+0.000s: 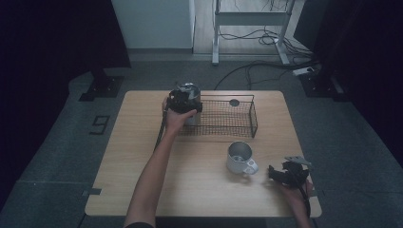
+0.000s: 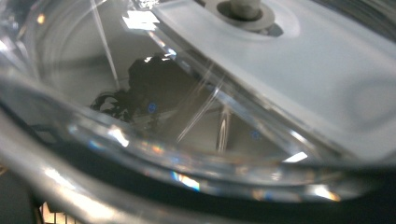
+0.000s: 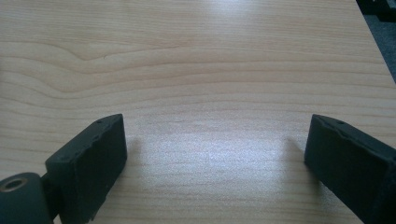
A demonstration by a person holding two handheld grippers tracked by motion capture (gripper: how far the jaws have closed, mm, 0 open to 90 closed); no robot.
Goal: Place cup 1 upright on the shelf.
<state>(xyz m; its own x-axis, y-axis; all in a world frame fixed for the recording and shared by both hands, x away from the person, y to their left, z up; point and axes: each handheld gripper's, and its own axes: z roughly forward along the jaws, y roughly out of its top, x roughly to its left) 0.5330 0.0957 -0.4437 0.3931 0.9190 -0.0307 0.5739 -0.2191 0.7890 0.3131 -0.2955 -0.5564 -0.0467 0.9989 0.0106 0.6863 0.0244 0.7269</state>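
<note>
My left gripper (image 1: 183, 102) is at the left end of the black wire basket (image 1: 251, 116), pressed against a shiny vessel (image 1: 189, 89) that stands higher than the basket's rim. Seen from the left gripper view, the glossy rim and inside of the vessel (image 2: 140, 93) sit right at the lens and hide the jaws; the hold looks closed on it. A metal mug (image 1: 240, 156) with a white handle stands on the table (image 1: 142, 142). To the mug's right, at the near right corner, my right gripper (image 1: 280, 175) (image 3: 215, 149) rests low over bare wood, open, with nothing between its jaws.
A small dark round object (image 1: 234, 102) lies in the basket near its back edge. The table's right edge is close to my right gripper. Cables and a desk frame (image 1: 247, 19) lie on the floor beyond the table.
</note>
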